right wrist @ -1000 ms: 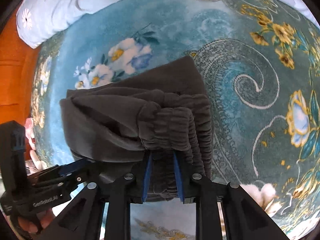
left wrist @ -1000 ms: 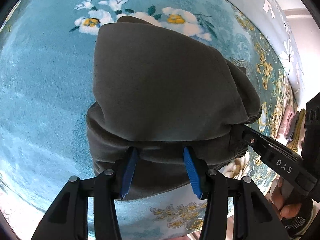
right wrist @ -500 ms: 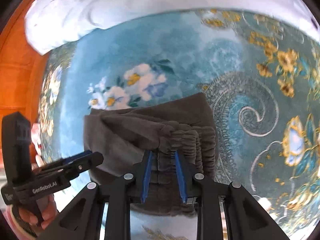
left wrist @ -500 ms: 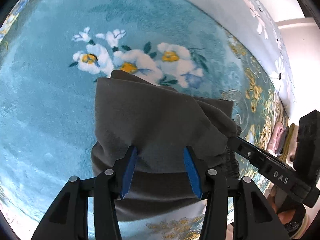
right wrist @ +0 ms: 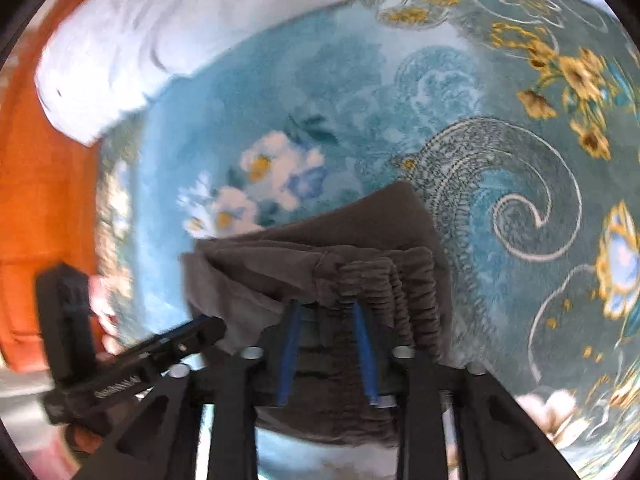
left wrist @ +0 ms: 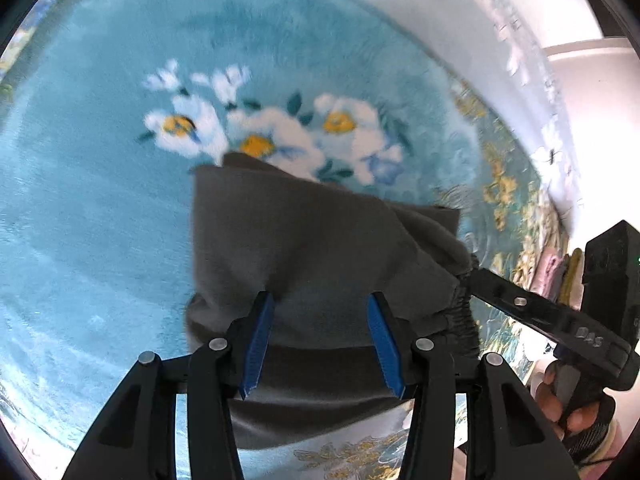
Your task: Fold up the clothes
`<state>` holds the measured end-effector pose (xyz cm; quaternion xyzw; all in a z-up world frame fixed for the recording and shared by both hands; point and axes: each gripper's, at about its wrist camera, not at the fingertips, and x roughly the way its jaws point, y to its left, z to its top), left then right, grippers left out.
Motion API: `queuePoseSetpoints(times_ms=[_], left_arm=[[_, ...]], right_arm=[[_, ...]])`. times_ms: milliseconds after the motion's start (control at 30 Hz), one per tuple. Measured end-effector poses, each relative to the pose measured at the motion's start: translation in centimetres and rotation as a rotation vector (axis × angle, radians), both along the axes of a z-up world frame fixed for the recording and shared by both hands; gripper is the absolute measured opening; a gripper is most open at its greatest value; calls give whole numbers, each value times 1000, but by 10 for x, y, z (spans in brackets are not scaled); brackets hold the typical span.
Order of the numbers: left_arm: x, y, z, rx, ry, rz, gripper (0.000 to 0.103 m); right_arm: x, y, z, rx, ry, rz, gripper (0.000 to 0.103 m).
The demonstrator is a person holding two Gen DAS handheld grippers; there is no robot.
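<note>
Dark grey garment [left wrist: 320, 248], folded into a thick bundle, lies on the teal floral blanket [left wrist: 92, 200], elastic waistband [right wrist: 384, 292] stacked at the right-hand end.

Left gripper [left wrist: 322, 340]: jaws half spread, blue pads apart above the near edge of the bundle, no cloth pinched that I can see. So released.

Right gripper [right wrist: 328, 352]: jaws have just been opening; the gathered waistband sits between the blue pads but they no longer press on it. Released too, hanging over the cloth.

Risks, my judgement:
- Waistband layers look springy and stacked unevenly; with nothing pinching them, the top fold may creep open or slump sideways.
- Right pads sit very close to the ribbed elastic. Pulling back at a slant may snag a ridge and drag the top layer off.
- Left end of the bundle, in the right wrist view, shows loose puckered flaps. Lifting the left gripper through them could flip one out.
- Blanket is plush and soft, so any later press to flatten may shift the whole bundle rather than crease it.

Writing: "DAS" in pale letters on the right gripper's arm, seen in the left wrist view. Pale lettering on the left gripper's arm in the right wrist view is too blurred to read. No label visible on the garment.
</note>
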<state>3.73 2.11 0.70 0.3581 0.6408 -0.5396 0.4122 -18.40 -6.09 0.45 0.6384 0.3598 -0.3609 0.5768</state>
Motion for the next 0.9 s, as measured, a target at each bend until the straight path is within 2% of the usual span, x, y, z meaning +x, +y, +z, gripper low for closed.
queuePoseSetpoints(times_ms=[33,100,167,233,300,367,467,633,733,800,900], left_arm=[[6,5,4,-9,-26,10,49],[15,11,2,3,-91,26,49],[26,18,-8,42,-138,38,50],[39,27,-18,89,-136,59,50],[49,32,-26,110,-88,99,56],[59,34,-34,130,-59,135,66],[71,35,-49,164,23,180,68],[92,40,-72,211,187,262,73],[96,45,-76,216,224,288,74],[97,46,-75,210,240,298,74],[95,48,-70,192,313,325,74]], right_arm=[[-2,3,6,-21,-2,1,69],[-5,9,12,-55,48,28,82],[-6,16,7,-49,89,72,82],[-10,23,-10,11,95,90,84],[-15,27,-26,47,90,77,88],[-23,27,-38,69,64,36,94],[-30,22,-50,92,4,-2,96],[-37,14,-68,138,-107,3,98],[-42,14,-81,182,-165,-25,101],[-43,15,-83,186,-179,-41,102],[-42,14,-81,186,-186,-52,103]])
